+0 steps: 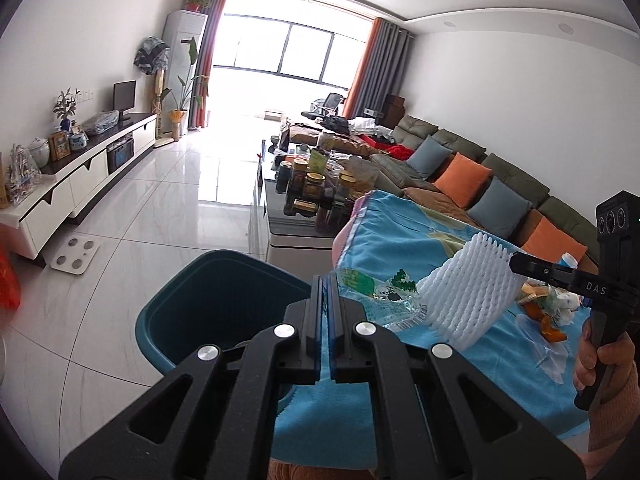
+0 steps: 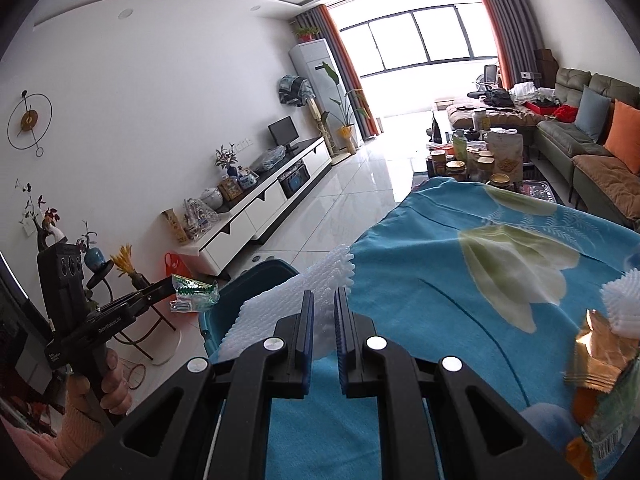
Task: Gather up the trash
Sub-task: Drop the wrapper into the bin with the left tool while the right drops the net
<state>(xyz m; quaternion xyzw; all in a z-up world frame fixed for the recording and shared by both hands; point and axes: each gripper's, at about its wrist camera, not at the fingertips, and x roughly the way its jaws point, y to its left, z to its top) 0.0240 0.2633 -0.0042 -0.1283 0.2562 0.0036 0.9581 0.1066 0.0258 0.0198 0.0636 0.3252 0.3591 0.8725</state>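
Holding trash in both tongs beside the teal bin.

Left tongs, low centre of the left wrist view, are pinched shut on a clear green-printed wrapper; in the right wrist view that wrapper hangs at the tips, lower left, just beside the bin rim. Right tongs are clamped on a white foam net sleeve, which sticks up and left past the tips, over the edge of the blue flowered cloth covering the worktop. Teal bin stands on the floor, touching or just beside the worktop's edge. More wrappers and a second foam net lie on the cloth, right edge of frame.
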